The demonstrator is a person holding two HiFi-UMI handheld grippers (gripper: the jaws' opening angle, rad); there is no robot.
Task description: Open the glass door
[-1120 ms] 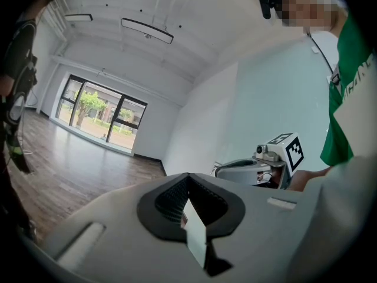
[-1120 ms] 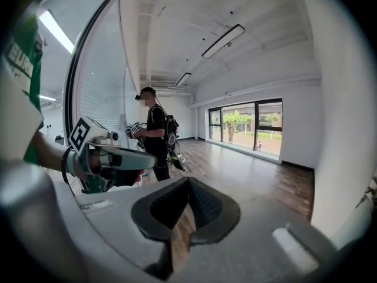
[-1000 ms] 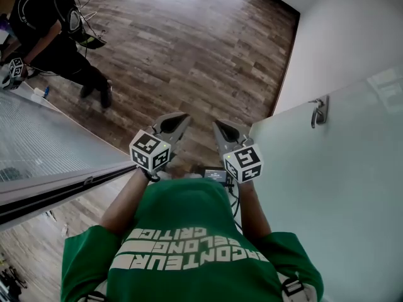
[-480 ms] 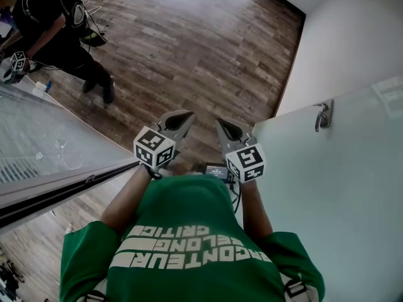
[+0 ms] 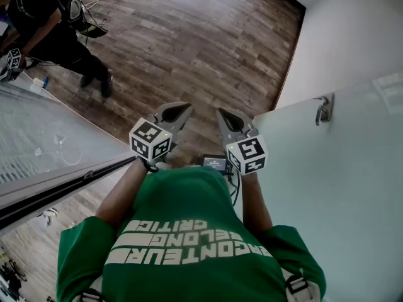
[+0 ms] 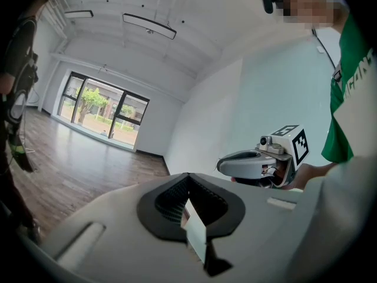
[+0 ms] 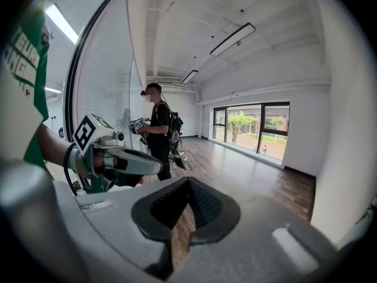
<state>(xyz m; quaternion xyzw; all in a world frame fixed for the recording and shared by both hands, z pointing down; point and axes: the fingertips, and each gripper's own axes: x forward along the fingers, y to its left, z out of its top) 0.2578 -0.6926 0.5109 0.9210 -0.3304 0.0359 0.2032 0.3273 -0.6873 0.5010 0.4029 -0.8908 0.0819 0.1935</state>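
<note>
Head view: the wooden floor fills the top of the picture, and the frosted glass door takes up the whole right side, its near edge just beside my right arm. On the left runs a glass wall in a dark frame, and another person stands well off by its far end. Over the last second very little has shifted. The door panel sits where it did, and the other person has slid a touch toward the corner of the picture. Both tools have crept slightly forward, side by side, without turning toward the door. The left gripper and the right gripper hang in front of my chest, pointing out over the floor. In each gripper view the jaws are drawn together with nothing between them. The door's handle is well apart from the right gripper, off to its right. I can't tell whether the panel is swung open or sitting closed. This would suit a pause before reaching for the handle as well as standing beside a door already swung aside.
</note>
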